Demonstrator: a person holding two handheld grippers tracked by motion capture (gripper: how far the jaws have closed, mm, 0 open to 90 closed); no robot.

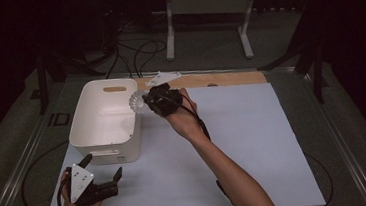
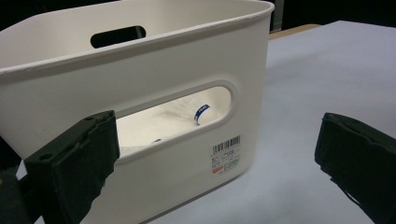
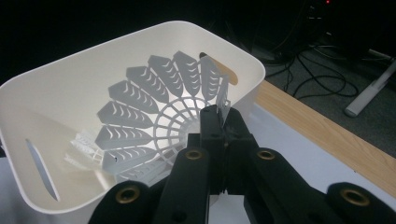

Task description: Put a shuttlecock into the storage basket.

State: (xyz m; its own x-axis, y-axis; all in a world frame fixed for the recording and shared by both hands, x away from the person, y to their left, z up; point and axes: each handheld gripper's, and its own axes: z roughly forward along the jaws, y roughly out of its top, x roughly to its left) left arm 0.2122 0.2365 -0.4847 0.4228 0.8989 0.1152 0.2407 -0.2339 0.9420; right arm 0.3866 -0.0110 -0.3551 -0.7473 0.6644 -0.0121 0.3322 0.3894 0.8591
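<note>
A white plastic shuttlecock [image 1: 136, 103] hangs over the right rim of a white bin [image 1: 105, 140], and my right gripper [image 1: 146, 101] is shut on its skirt. In the right gripper view the jaws [image 3: 223, 126] pinch the skirt's edge, with the shuttlecock [image 3: 154, 107] fanned out above the bin [image 3: 116, 42]. Another shuttlecock [image 3: 86, 144] lies on the bin floor. My left gripper [image 1: 102, 165] rests open at the table's near left, just in front of the bin. In the left gripper view its jaws [image 2: 217, 163] stand wide apart facing the bin wall [image 2: 140, 70]; a blue-banded shuttlecock [image 2: 201, 111] shows through the handle slot.
A white mat [image 1: 254, 142] covers the table, with a wooden strip [image 1: 229, 78] along its far edge. Cables [image 1: 136, 52] and white stand legs [image 1: 245, 37] lie on the floor beyond. A barcode label [image 2: 226, 154] is stuck on the bin's near wall.
</note>
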